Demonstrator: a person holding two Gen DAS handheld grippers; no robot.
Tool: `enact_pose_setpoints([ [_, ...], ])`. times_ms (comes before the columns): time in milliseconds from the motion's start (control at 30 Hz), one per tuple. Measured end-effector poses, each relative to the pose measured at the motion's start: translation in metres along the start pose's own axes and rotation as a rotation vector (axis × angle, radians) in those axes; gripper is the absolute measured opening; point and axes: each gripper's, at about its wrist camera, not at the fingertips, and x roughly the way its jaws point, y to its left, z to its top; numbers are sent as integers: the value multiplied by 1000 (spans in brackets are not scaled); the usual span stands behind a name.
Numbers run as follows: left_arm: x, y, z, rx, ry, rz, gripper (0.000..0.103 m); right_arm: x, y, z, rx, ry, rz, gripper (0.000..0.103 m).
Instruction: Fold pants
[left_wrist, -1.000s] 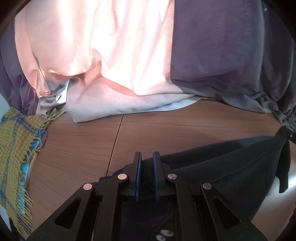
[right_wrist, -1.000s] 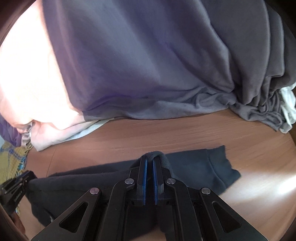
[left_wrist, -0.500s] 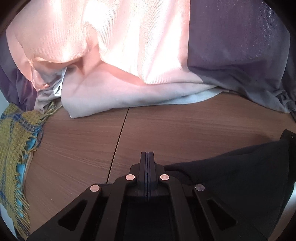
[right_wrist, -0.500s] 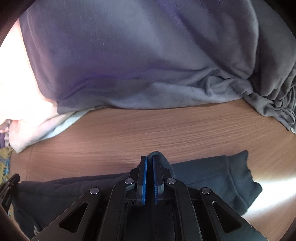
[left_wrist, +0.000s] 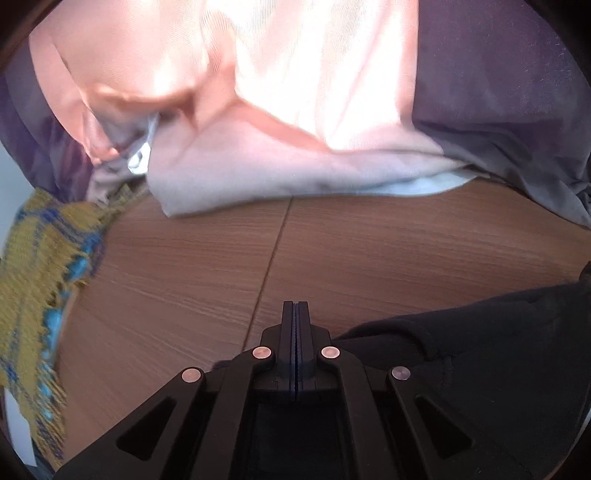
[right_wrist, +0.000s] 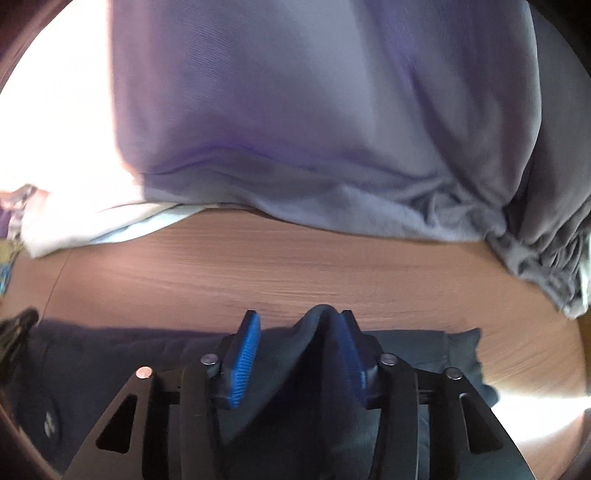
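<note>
The dark navy pants (right_wrist: 424, 350) lie flat on the wooden table (right_wrist: 295, 266), stretching left to right under my right gripper (right_wrist: 299, 315). Its jaws are opening. A raised fold of the pants stands between the blue pads (right_wrist: 243, 350), leaning on the right one and clear of the left one. In the left wrist view the pants (left_wrist: 480, 350) fill the lower right. My left gripper (left_wrist: 295, 306) is shut with its tips over bare wood. No cloth shows between its tips, and the pants' edge lies against its right side.
A heap of clothes borders the far side of the table: a peach-pink cloth (left_wrist: 295, 74) and a grey-purple garment (right_wrist: 295, 129). A yellow and blue fringed woven cloth (left_wrist: 33, 277) hangs at the left edge. Bare wood (left_wrist: 369, 240) lies between heap and pants.
My right jaws were shut on the pants' fold and now stand apart. My left jaws closed a small gap. Both grippers came lower towards the table.
</note>
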Motion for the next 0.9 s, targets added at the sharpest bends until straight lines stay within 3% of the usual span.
enact_pose_setpoints([
  [100,-36,-4,-2,25,-103,-3,14,-29,4,-4,-48,-65,11,46],
  [233,-86,-11,-10,61,-194,-100,20,-65,-17,-13,14,-121,92,52],
  [333,-118,-20,-19,87,-252,-171,30,-82,-29,-21,28,-153,117,53],
  [400,-137,-31,-28,119,-278,-218,31,-95,-39,-31,28,-176,130,56],
  [633,-161,-75,-62,166,-271,-351,35,-120,-75,-75,14,-201,142,67],
  [900,-152,-118,-98,225,-226,-418,35,-115,-91,-106,-98,-186,165,67],
])
